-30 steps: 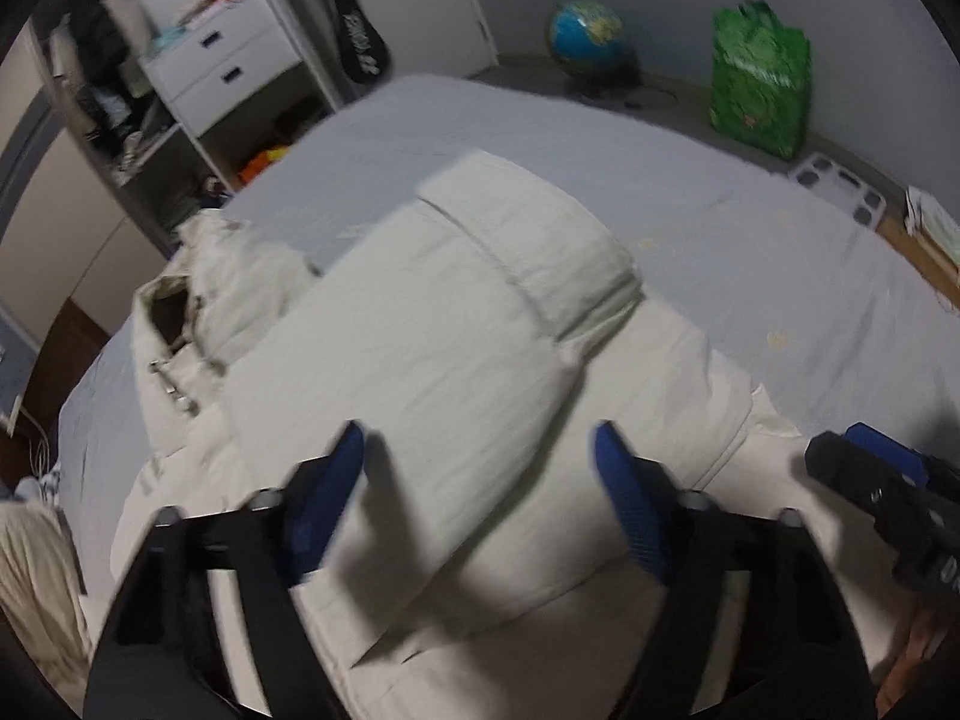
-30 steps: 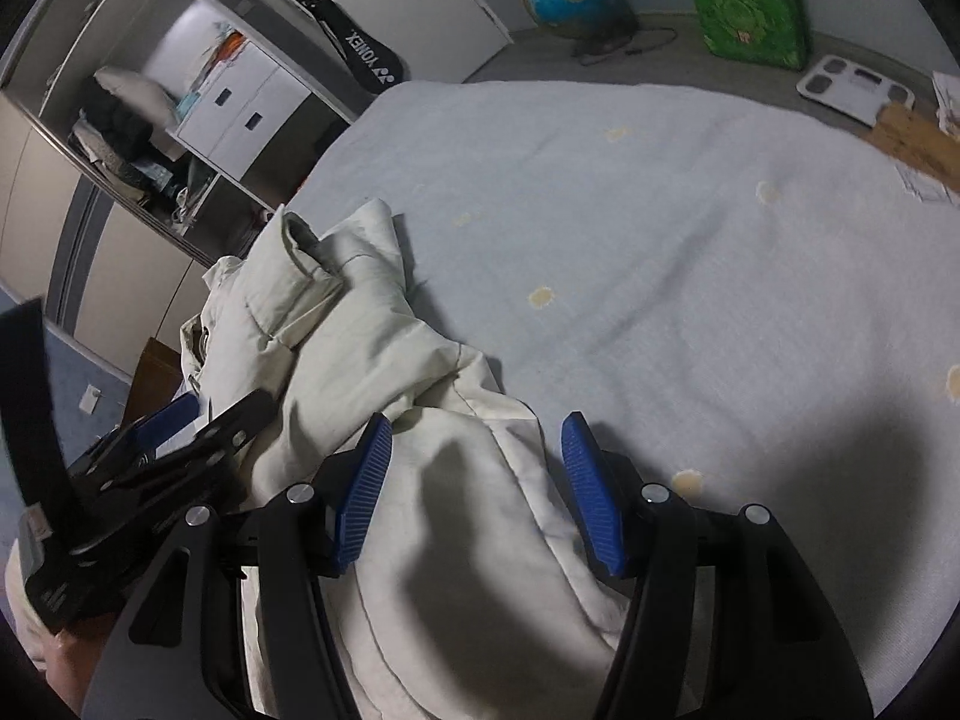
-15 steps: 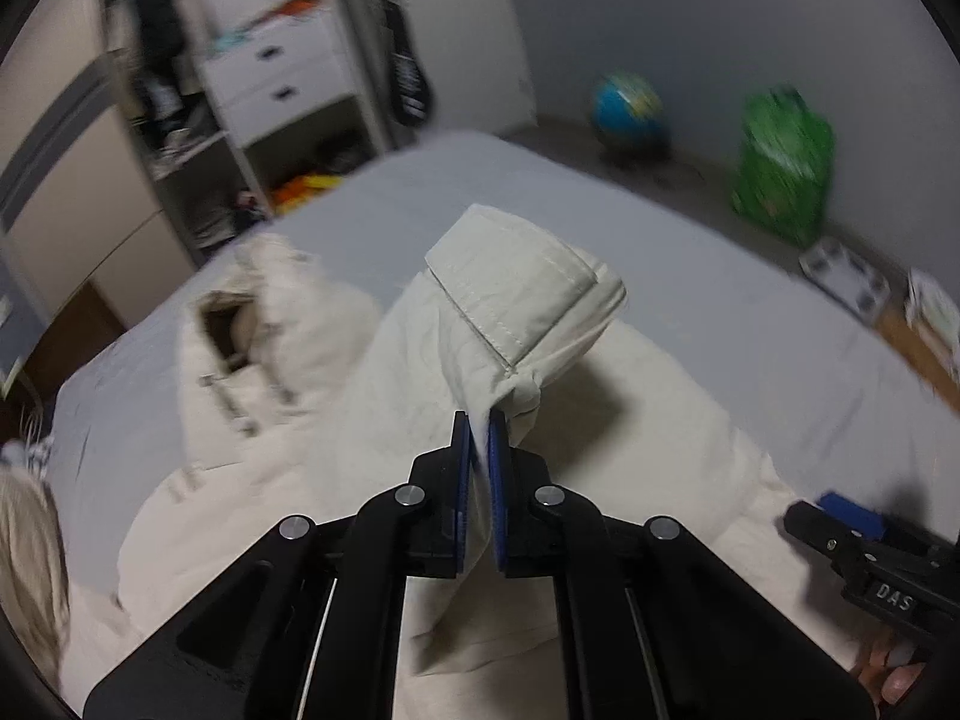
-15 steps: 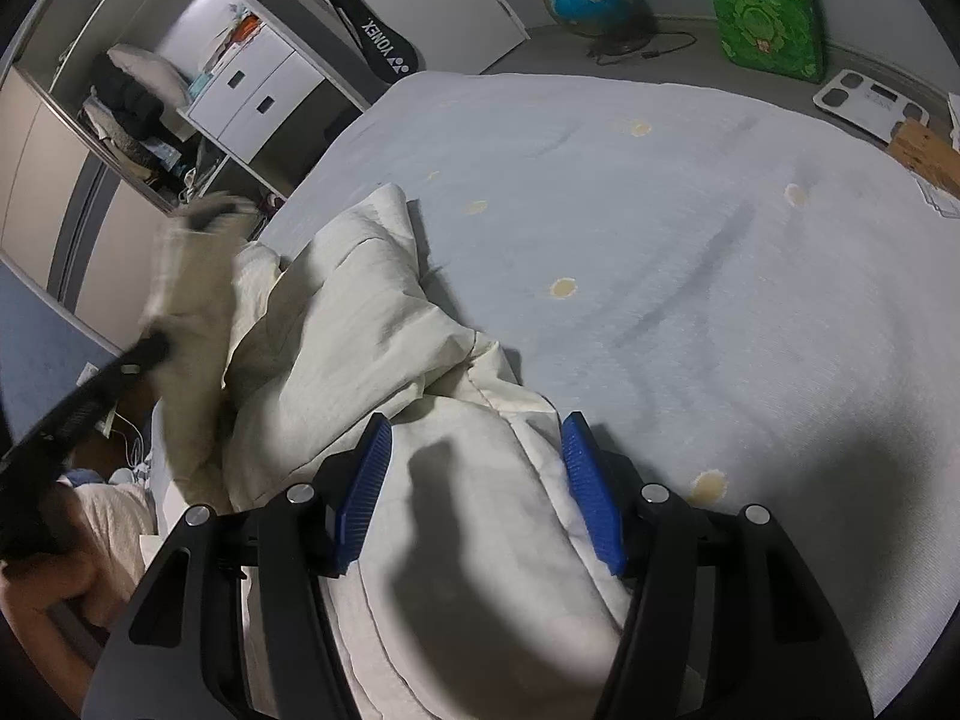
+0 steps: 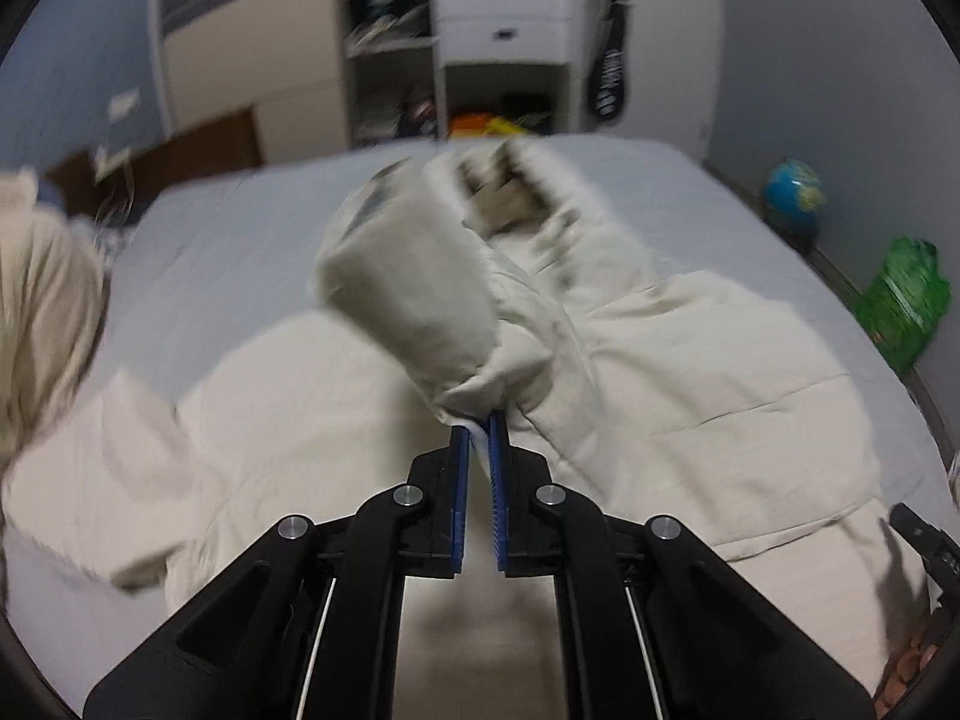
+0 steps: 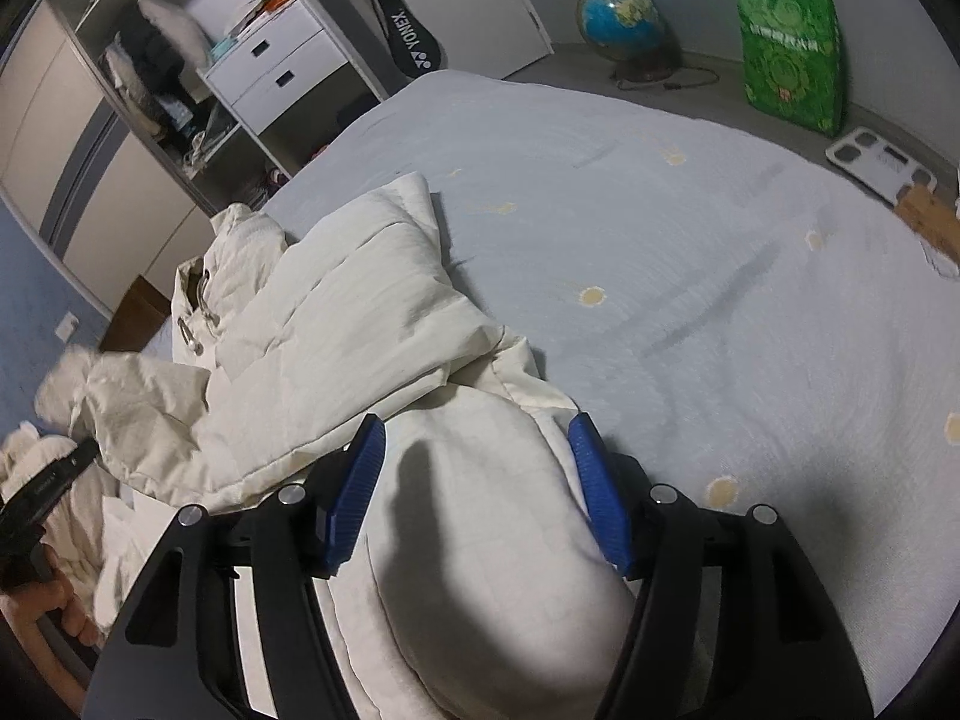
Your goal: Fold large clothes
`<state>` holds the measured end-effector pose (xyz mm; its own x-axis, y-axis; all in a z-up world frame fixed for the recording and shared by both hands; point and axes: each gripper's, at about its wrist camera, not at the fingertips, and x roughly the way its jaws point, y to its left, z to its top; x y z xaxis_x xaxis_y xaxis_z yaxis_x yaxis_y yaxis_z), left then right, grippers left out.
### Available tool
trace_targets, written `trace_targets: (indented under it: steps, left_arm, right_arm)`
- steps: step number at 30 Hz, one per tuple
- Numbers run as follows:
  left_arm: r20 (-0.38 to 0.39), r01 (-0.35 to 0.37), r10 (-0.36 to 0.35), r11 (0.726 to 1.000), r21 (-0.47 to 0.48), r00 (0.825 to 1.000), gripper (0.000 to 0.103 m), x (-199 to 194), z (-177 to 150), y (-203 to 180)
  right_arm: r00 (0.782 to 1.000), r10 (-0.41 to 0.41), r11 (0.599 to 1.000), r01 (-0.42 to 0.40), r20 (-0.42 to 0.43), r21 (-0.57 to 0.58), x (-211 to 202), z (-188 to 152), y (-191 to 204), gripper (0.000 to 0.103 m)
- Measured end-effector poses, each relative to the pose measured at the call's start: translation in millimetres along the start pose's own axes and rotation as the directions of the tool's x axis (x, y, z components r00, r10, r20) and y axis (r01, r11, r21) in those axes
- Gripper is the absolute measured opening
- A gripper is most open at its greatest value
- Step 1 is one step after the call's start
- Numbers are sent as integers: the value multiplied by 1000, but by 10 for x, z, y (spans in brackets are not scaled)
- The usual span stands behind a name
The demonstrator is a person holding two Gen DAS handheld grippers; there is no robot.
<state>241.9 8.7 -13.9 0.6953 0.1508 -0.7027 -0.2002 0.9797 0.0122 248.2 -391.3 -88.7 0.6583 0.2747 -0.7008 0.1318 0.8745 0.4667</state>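
Now the left tool [image 5: 479,429] is pinched tight on the sleeve [image 5: 414,306], its blue pads nearly together with the cuff end caught between them, and the sleeve is up off the coat [image 5: 690,372], blurred with motion. The right tool [image 6: 477,483] stands wide, its pads either side of the coat's lower part, gripping nothing; whether they touch the fabric cannot be told. The coat, cream and padded, sprawls on the bed [image 6: 690,228], its hood [image 6: 228,252] toward the far end.

By the look of it, the step in hand is the sleeve fold: one sleeve carried by the left, the body waiting. The next move seems to call for laying that sleeve flat across the chest without dragging the body along, so the right may need to pin the coat down.

Beyond the bed, the wardrobe [image 6: 150,90] stands open, with dark clothes and a pale bundle on its shelves and a white drawer unit [image 6: 282,66] with its drawers closed. On the floor, a green bag [image 6: 789,48]; its contents are hidden. A globe [image 6: 624,15] sits beside it.
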Motion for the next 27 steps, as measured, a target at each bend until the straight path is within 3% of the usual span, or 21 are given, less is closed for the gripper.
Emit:
trace_targets:
  steps: [6, 10, 11, 12, 14, 17, 21, 27]
  left_arm:
    - [-129, 8, -25, 991, -132, 991, 8, 344, -234, 426]
    - [-184, 33, -67, 982, -183, 981, 17, 439, -397, 566]
    - [-195, 26, -63, 982, -187, 979, 28, 446, -447, 601]
    - [-199, 7, -45, 982, -190, 979, 49, 455, -498, 664]
    - [-187, -16, -30, 971, -237, 982, 61, 412, -571, 804]
    - [-181, -11, -43, 957, -290, 983, 61, 351, -634, 986]
    - [-159, 26, -73, 959, -283, 984, 64, 189, -658, 1117]
    - [-125, -4, -34, 956, -292, 992, 72, -78, -679, 1392]
  right_arm:
    - [999, -47, 995, 47, 0, -90, 32, -46, 159, 66]
    - [998, -70, 987, 68, -3, -143, 55, -72, 226, 70]
    - [997, -79, 985, 77, -7, -152, 74, -71, 241, 70]
    - [996, -89, 983, 86, -11, -161, 91, -76, 252, 71]
    - [995, -98, 981, 95, -14, -171, 111, -89, 265, 72]
    - [994, -111, 976, 107, -11, -191, 111, -111, 295, 72]
    - [992, -124, 971, 120, -3, -206, 95, -129, 320, 72]
    - [991, -132, 971, 131, 9, -199, 16, -139, 307, 72]
